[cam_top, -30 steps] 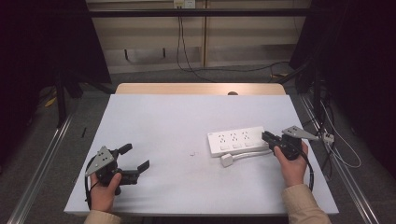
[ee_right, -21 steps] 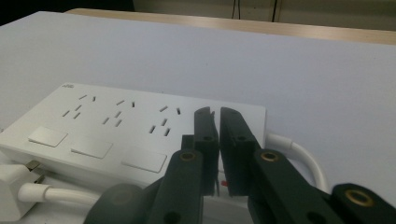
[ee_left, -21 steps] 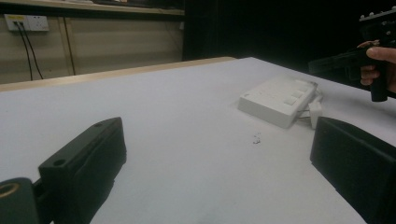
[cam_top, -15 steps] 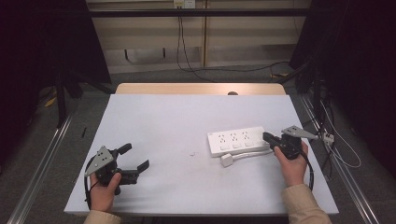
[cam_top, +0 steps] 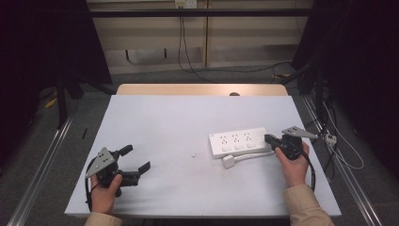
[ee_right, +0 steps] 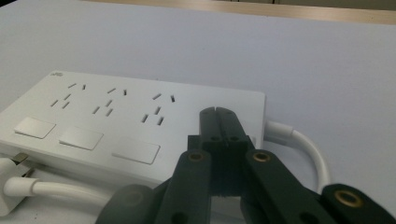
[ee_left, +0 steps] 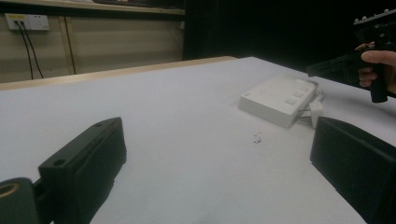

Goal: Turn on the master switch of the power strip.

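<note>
At the tabletop's [cam_top: 155, 122] right side, the clenched, empty right tool [cam_top: 269, 139] meets the power strip's [cam_top: 237, 142] right end. Strip lies crosswise; left tool [cam_top: 136, 161], released, sits well apart.

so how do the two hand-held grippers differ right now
The left hand-held gripper has its jaws spread wide with nothing between them; the right hand-held gripper has its jaws pressed together, having just closed with nothing between them. The left one sits near the front left of the table, far from the power strip; the right one's tips rest at the strip's cable end. Both are black, each held in one hand.
</note>
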{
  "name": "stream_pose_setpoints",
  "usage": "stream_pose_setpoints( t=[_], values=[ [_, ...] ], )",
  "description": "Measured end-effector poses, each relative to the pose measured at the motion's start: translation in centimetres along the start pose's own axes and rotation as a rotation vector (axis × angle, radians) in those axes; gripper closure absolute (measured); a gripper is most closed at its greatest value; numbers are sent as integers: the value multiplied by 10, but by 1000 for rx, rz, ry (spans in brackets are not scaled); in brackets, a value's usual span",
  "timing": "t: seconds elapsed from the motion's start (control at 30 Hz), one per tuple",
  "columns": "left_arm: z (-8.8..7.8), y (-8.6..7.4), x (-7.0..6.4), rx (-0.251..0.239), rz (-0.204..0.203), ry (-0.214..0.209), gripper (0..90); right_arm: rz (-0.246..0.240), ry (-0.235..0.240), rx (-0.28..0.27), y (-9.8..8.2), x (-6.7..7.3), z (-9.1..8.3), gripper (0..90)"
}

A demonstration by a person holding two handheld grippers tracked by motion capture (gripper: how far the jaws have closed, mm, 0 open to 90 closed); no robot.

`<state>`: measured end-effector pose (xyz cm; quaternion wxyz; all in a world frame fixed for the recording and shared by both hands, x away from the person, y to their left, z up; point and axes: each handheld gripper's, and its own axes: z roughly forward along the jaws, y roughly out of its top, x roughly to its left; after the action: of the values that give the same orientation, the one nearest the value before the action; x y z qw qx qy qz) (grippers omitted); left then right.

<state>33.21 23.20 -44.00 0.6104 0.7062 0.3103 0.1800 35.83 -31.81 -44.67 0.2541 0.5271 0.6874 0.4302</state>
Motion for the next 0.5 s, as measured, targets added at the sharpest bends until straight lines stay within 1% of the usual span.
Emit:
stream_pose_setpoints(
  t=[0.5],
  values=[
    [0,0,0,0,1,-1,33,-6,-13,14,-1,-2,2,900]
  ],
)
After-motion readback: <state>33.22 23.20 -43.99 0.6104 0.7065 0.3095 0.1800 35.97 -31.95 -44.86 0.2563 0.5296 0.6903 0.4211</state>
